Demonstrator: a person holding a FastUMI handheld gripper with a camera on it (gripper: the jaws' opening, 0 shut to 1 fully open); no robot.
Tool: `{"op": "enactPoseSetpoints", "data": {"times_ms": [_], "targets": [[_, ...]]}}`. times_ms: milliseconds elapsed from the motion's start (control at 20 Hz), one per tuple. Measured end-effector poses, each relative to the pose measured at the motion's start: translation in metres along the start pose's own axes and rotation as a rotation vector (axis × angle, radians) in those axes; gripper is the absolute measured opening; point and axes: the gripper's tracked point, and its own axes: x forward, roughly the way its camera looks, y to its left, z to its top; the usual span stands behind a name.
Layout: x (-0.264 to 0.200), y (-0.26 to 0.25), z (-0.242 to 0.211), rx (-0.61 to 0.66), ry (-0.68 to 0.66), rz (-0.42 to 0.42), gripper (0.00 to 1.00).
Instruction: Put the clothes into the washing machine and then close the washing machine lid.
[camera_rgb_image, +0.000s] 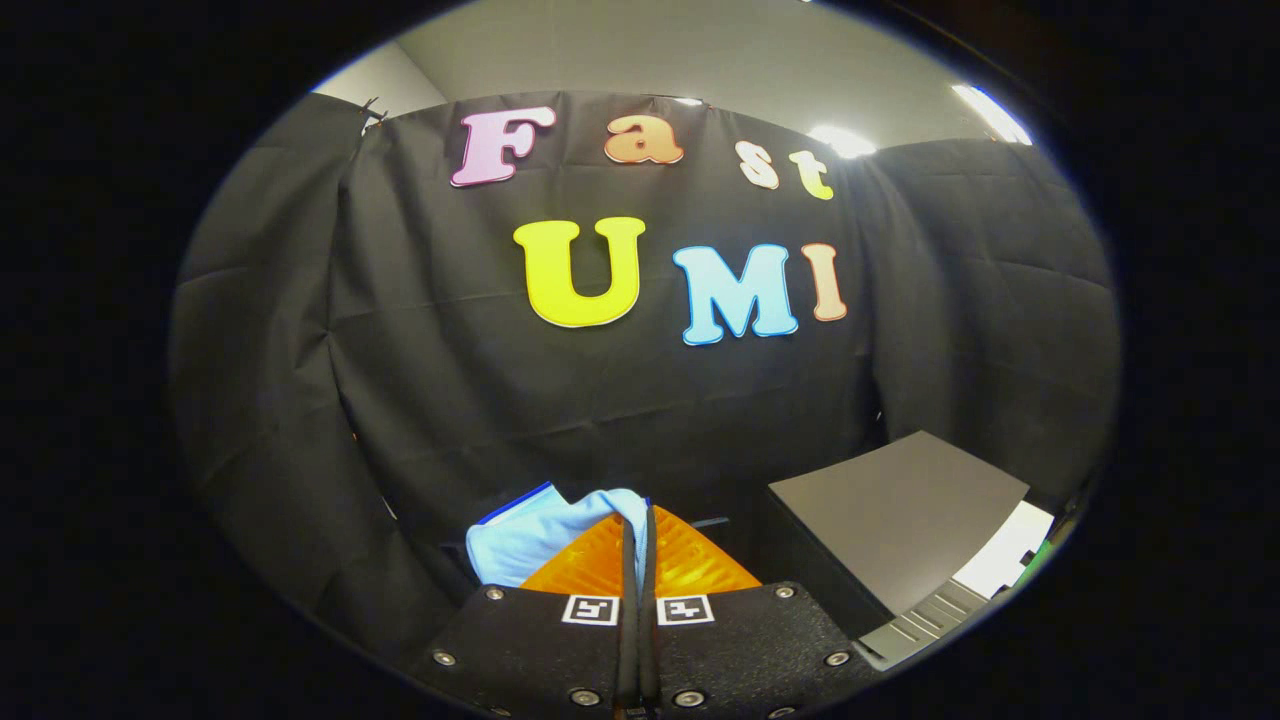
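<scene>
The washing machine (900, 510) is the biggest thing here: a dark box with a flat grey lid, and a pale control strip on the side nearest the fingers. It stands to the right of the gripper and lower than the fingertips. The lid lies flat, so it looks closed, and no opening can be seen.

The light blue cloth (540, 535) is to the left of the machine, well apart from it. It is lifted up, and one fold is pinched at the fingertips while the rest bulges to the left of them.

The gripper (637, 525) is clenched on this cloth: the two fingers meet with only the thin fold between them.

I judge the step in hand is carrying the cloth to the machine. To do it well, keep the pinch firm, travel level toward the machine, and mind the hanging part, because it may catch on the machine's edge. The lid must be open before lowering.
</scene>
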Motion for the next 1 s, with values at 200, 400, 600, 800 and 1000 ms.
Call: {"op": "enactPoseSetpoints", "data": {"times_ms": [200, 400, 600, 800, 1000], "targets": [[0.014, 0.011, -0.037, 0.027, 0.039, 0.038, 0.00], [0.029, 0.016, -0.080, 0.052, 0.079, 0.058, 0.00], [0.045, 0.011, -0.133, -0.004, 0.173, 0.044, 0.00], [0.059, 0.014, -0.181, -0.104, 0.275, 0.053, 0.00], [0.070, 0.013, -0.222, -0.089, 0.358, 0.067, 0.00]]}}
